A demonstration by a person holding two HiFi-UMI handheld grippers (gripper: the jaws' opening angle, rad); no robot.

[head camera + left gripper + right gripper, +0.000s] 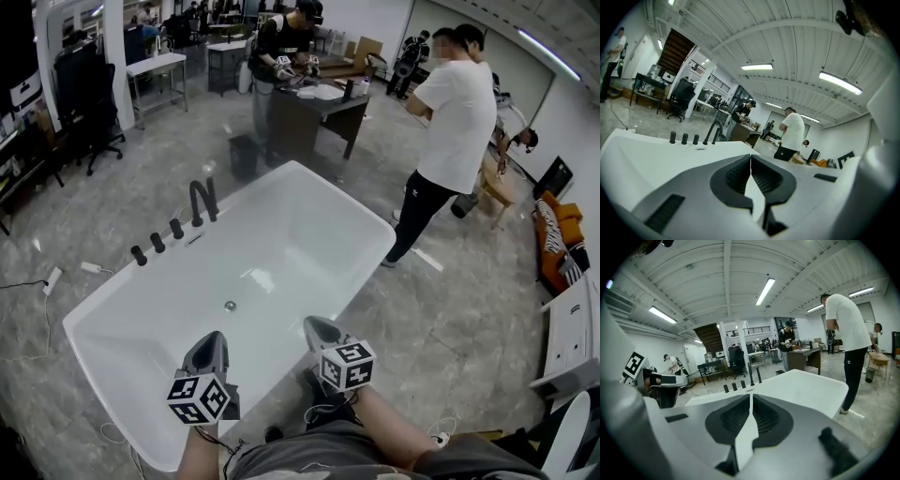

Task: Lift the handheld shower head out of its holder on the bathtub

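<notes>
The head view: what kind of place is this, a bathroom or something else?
Likely a workshop or lab hall, not a bathroom: the bathtub stands on an open floor, with a desk, an office chair and a standing person nearby.

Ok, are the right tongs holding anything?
No, the right tongs are shut against each other with nothing between them, pointing over the white bathtub.

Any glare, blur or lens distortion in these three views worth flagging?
Head view: sharp, mild barrel bend, soft glare patch on the bathtub floor. Left gripper view: heavy fisheye, black corners, near jaws soft, faucet crisp. Right gripper view: same fisheye, strip light nearly blown out.
</notes>
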